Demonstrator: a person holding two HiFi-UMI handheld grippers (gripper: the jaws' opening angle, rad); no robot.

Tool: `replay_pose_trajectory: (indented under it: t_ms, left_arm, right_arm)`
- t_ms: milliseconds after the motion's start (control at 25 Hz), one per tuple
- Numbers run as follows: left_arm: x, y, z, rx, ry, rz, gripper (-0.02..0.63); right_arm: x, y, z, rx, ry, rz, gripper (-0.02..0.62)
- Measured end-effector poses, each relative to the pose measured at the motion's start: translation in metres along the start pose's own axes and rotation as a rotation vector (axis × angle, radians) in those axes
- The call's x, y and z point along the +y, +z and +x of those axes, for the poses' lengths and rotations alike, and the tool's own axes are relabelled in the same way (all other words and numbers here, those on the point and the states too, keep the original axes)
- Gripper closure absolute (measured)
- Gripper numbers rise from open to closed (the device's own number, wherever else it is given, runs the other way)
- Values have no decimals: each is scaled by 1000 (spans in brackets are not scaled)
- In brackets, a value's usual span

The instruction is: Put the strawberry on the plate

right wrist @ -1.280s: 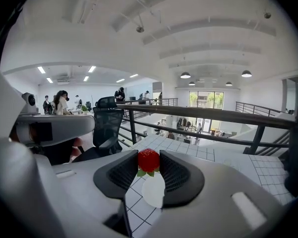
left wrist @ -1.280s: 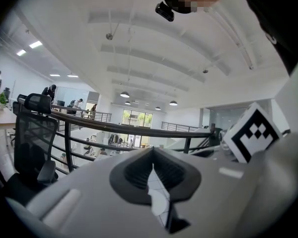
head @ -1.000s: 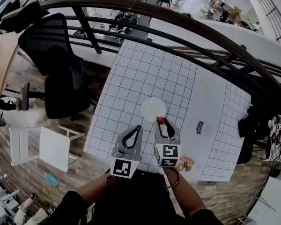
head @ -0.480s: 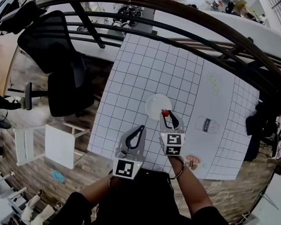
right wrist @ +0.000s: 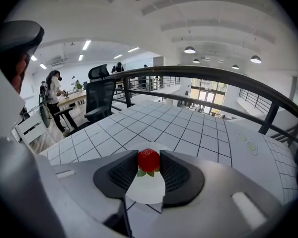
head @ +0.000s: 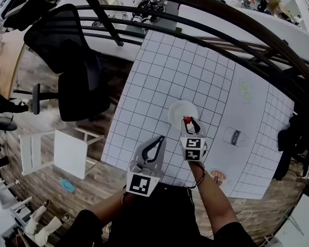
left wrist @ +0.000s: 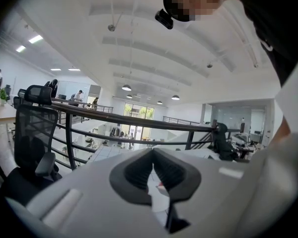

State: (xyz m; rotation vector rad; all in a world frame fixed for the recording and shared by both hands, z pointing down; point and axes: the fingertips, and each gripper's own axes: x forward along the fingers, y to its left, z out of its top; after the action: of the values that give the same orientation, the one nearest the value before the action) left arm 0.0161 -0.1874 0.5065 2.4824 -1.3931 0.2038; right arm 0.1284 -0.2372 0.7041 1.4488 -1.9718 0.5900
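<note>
My right gripper pinches the strawberry above the plate near rim; opening here, it could roll off; left gripper closed, empty

One strawberry, one plate, two tools.

Bench: white top ruled in a dark grid, mid-frame in the head view.
Railing: dark curved bars beyond the bench's far edge, at 12 o'clock.
Office chair: black, at 10 o'clock of the bench.
White chair: at 8 o'clock.
Floor: wood planks.
Ceiling: white and ribbed, with round hanging lamps lit.
Windows: tall bright panes at the hall's far end.
</note>
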Motion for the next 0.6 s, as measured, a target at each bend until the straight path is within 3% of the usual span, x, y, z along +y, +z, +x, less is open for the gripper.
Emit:
replay_pose_trajectory:
  t_ms: [600]
  left_arm:
    - [14,-13,-3,57,42,3,595]
  right_arm:
    - [2,-26,55,78,13,-56,460]
